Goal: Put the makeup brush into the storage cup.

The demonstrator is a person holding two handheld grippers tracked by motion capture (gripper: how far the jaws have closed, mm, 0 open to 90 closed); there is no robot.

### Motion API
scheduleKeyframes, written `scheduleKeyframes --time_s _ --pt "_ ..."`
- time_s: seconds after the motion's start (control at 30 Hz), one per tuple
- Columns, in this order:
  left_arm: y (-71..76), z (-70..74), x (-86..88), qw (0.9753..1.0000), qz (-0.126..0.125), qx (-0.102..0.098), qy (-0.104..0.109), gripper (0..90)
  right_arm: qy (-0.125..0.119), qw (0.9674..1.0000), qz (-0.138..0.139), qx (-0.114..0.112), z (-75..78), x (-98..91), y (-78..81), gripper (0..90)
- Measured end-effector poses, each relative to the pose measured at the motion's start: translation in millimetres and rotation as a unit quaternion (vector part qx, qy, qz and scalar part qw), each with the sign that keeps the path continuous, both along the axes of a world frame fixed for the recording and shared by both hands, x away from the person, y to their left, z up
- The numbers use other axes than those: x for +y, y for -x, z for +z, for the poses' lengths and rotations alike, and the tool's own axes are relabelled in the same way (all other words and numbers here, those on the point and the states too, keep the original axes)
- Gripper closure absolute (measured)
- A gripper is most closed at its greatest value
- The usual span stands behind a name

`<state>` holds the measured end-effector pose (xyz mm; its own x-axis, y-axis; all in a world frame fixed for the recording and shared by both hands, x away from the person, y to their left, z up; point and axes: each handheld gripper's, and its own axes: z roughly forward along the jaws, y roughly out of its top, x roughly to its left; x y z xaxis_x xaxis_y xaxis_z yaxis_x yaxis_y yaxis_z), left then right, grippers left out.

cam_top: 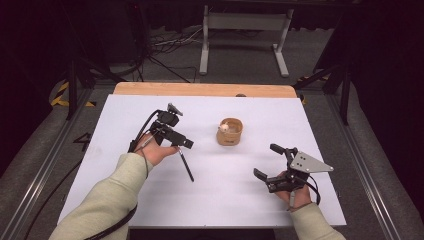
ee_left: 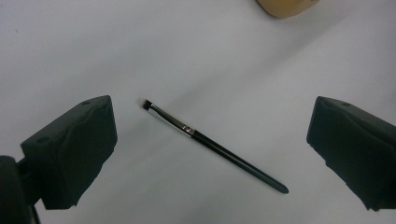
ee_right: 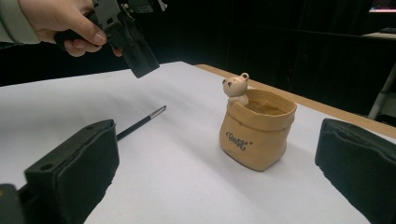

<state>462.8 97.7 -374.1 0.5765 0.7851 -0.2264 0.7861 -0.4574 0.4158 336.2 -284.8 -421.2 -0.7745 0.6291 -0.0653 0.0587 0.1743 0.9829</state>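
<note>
With jaws apart, the left gripper (cam_top: 186,143) hovers above the brush (ee_left: 212,144), seemingly approaching to pick it up; next it needs lowering and closing on the handle, while the right gripper (cam_top: 265,162) waits, its 2 jaws apart, near the pot (ee_right: 257,127).

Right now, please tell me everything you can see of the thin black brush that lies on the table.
The brush is slim, with a long glossy black handle that tapers to a blunt end, a silver metal-looking ferrule and a very short dark tuft at the tip. It lies flat on the white table, slantwise, apart from the tan bear pot. Nothing grips it: the left gripper hangs over it, open, with one jaw on each side, not touching it.
</note>
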Motion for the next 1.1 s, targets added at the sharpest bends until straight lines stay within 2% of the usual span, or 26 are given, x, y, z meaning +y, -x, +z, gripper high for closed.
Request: scheduleKeyframes --time_s 0.27,0.6,0.93,1.1 --pt "-3.0 -7.9 -1.7 0.9998 0.002 0.016 -0.011 2.9 0.0 1.0 0.002 -0.003 0.4 0.1 0.2 0.0" --pt "-4.8 -17.9 -8.2 0.9995 -0.002 0.025 -0.019 3.6 0.002 1.0 0.004 -0.002 0.0 0.4 0.2 0.0" --pt "-8.4 -35.4 -7.3 0.9986 0.006 0.046 -0.025 3.8 0.001 1.0 0.005 0.0 -0.4 0.7 0.0 0.0" --pt "-8.9 -39.9 -6.3 0.9985 0.01 0.049 -0.022 3.8 0.001 1.0 0.004 0.0 -0.7 0.6 -0.3 0.0"
